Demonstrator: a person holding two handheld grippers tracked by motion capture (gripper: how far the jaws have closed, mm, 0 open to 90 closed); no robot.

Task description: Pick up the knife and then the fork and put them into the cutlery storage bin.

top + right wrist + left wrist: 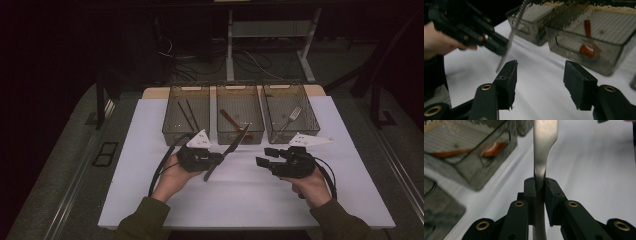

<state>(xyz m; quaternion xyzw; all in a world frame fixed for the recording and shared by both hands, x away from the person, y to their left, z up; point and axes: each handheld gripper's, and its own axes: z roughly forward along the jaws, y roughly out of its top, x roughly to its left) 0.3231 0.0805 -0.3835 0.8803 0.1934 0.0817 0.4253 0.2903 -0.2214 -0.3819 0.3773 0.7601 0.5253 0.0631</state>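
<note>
White tabletop (240, 200), dark room behind. Left gripper (540, 185) has its pads clamped tight on a metal knife (543, 150), gripped at the handle, blade angling up toward the middle bin (240, 131). Right gripper (540, 75) stands with its jaws apart, nothing between them, hovering over bare table just beside the knife. Middle bin holds a red-handled utensil (587, 37); a fork (292, 116) lies in the right bin (291, 134).

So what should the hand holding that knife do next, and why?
Probably carry the knife forward over the middle bin and let go. The left gripper clamps its handle above the table, its blade aims there, and each bin holds different cutlery.
</note>
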